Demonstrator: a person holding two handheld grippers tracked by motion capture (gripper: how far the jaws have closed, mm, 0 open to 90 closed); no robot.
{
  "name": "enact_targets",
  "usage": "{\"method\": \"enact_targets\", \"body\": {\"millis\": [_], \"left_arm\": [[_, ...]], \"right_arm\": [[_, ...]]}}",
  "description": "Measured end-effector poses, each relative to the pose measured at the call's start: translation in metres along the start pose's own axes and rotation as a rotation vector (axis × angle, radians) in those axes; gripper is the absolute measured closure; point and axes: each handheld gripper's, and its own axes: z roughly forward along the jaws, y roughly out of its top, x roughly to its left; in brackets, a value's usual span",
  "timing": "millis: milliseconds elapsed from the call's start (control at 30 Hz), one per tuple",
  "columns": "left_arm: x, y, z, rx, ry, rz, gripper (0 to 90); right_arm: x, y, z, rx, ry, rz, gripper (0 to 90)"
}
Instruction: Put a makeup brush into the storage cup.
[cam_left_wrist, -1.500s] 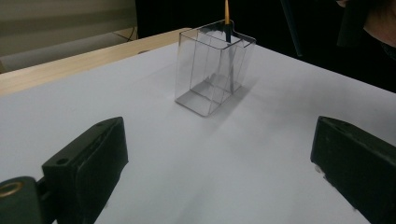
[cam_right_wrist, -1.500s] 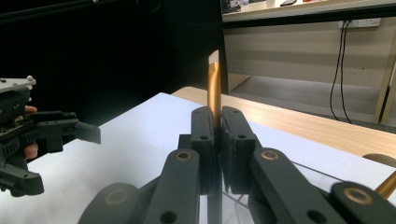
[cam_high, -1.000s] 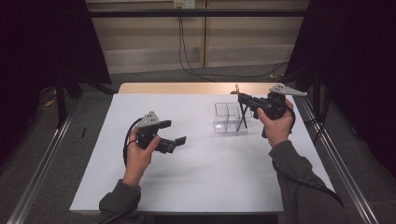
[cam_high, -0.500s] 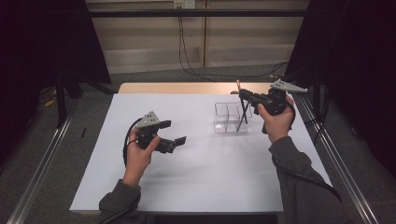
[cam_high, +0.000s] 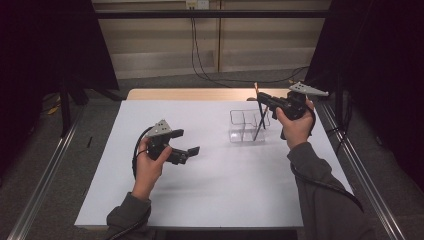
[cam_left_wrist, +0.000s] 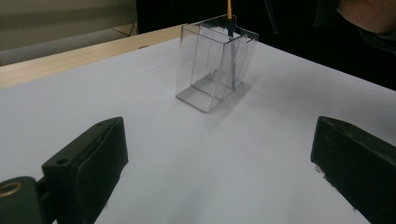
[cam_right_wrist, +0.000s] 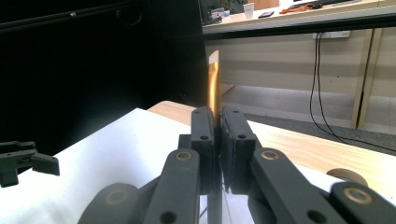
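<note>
Right gripper (cam_high: 261, 98) raised, clamped on pen (cam_high: 259, 120) slanting into clear box (cam_high: 245, 126); left gripper (cam_high: 186, 154) low, jaws apart.

Between your left gripper (cam_high: 184, 152) and the clear box (cam_high: 248, 126) the white table (cam_high: 225, 190) lies bare, so you can pass there freely. The box itself blocks the far right part, with the pen (cam_high: 260, 120) slanting down into it from your right gripper (cam_high: 261, 98). Behind the box, a wooden strip (cam_high: 190, 94) ends the table.
</note>
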Motion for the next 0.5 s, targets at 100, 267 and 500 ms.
{"method": "enact_targets", "body": {"millis": [100, 267, 500], "left_arm": [[-0.001, 0.001, 0.0, -0.001, 0.005, -0.003, 3.7], [0.0, 0.0, 0.0, -0.008, -0.002, -0.006, 3.7], [0.0, 0.0, 0.0, -0.005, -0.001, -0.005, 3.7]], "right_arm": [[-0.002, 0.001, 0.003, -0.001, -0.002, -0.002, 84.7], [-0.005, 0.002, 0.006, 0.0, -0.007, -0.001, 84.7], [-0.013, 0.0, 0.008, -0.002, -0.014, 0.0, 84.7]]}}
